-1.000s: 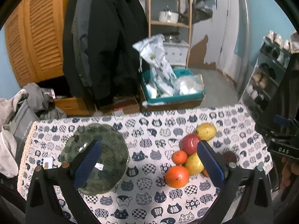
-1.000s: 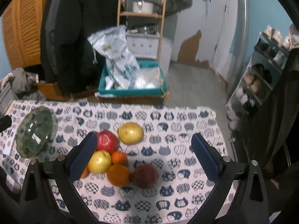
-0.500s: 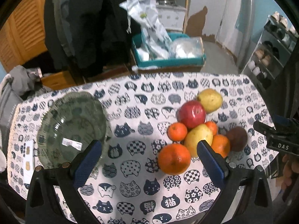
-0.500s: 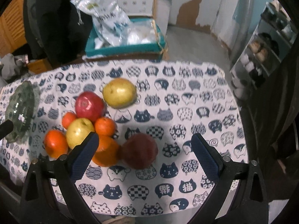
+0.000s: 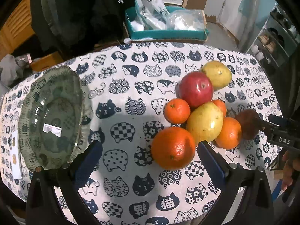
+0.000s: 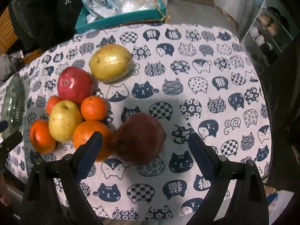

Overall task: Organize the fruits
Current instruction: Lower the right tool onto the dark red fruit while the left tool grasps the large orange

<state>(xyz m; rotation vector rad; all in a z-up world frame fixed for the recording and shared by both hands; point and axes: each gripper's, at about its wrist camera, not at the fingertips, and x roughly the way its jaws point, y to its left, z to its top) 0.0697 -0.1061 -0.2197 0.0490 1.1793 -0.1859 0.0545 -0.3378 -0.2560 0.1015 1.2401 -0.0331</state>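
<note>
Your left gripper [image 5: 150, 161] and right gripper [image 6: 146, 151], both wide apart, empty (brown fruit [image 6: 138, 137] blurred, orange [image 6: 90, 136] half-hidden).

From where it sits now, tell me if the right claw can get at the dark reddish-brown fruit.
Probably yes. The right claw is open, and the dark reddish-brown fruit lies just ahead between its fingers; only the neighbouring orange crowds the left finger.

bowl [image 5: 50, 116] left | fruit pile [image 5: 198, 112] right (touching) | both on tablecloth [image 5: 131, 168]
</note>
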